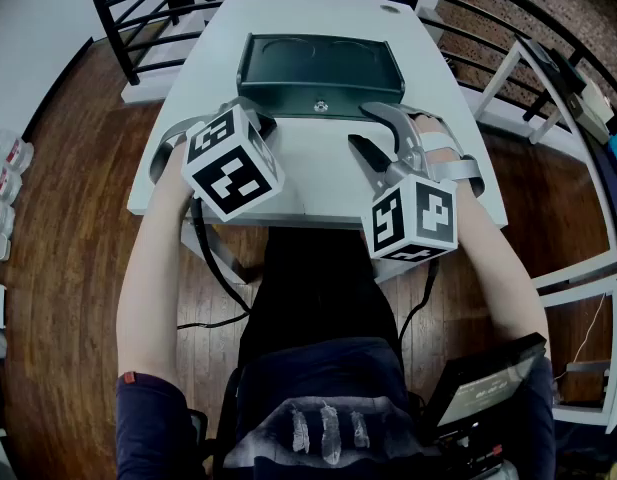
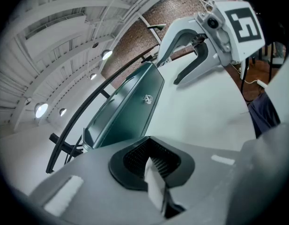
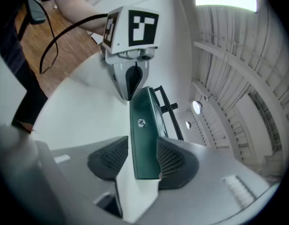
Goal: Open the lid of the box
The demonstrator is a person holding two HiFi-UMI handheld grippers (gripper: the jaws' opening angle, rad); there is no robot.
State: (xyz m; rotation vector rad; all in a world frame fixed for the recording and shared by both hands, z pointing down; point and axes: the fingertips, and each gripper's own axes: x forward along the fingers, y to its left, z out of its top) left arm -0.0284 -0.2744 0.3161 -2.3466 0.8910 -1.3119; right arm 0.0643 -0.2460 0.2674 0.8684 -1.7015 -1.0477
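From above, nearest is the person's lap (image 1: 318,298), pulled up to the white table (image 1: 318,183). The dark green box (image 1: 318,68) sits at the table's far middle. Its lid is down, and a small lock (image 1: 320,106) shows in the front wall. The left gripper (image 1: 256,120) is just before the box's front left and the right gripper (image 1: 360,125) just before its front right. I can't tell whether either one touches the box.

In the left gripper view, that gripper (image 2: 151,165) has its jaws together with nothing between them. The box (image 2: 130,102) lies beyond, and the right gripper (image 2: 168,71) hangs over the bare table (image 2: 205,111).

In the right gripper view, the gripper (image 3: 143,161) stands wide. The box's (image 3: 144,135) near end shows in the gap, but neither pad presses on it. The left gripper (image 3: 130,90) waits at the far end.

I'd say this is the approach, with the opening itself not begun. Next, the wide gripper probably needs to get a jaw under the lid's front edge and swing it up and back. The closed gripper could steady the body so the box doesn't slide off across the smooth top.
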